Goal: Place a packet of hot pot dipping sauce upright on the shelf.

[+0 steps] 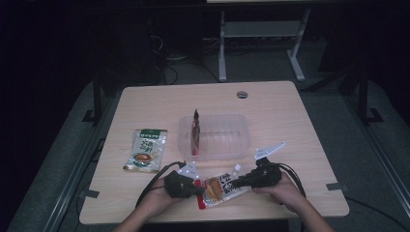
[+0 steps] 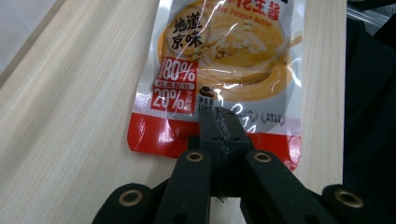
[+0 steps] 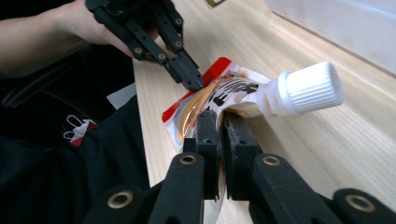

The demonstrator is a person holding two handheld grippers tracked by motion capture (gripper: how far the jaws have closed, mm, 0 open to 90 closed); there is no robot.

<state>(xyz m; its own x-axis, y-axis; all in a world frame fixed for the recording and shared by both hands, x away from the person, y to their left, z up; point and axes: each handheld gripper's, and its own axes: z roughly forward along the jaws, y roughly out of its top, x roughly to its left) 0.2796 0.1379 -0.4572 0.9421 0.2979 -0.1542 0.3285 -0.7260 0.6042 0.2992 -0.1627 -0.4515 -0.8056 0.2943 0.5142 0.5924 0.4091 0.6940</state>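
Spouted sauce pouch [image 1: 220, 188] lies flat near surface [image 1: 300, 145] front edge, in front of clear tub [image 1: 213, 136]. Left tool [image 2: 223, 122] clamped on red bottom seam; right tool [image 3: 223, 135] clamped on film below white cap [image 3: 308, 88]. Likely soft, floppy, slick; grip seams, not belly.

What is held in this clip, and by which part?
The spouted sauce pouch is held by both: the left hand-held gripper is shut on its red bottom edge, and the right hand-held gripper is shut on its top edge beside the white cap.

Glossy plastic pouch [image 2: 219, 70] with ribbed plastic cap [image 3: 310, 88] on matt pale wood table [image 1: 300, 121].
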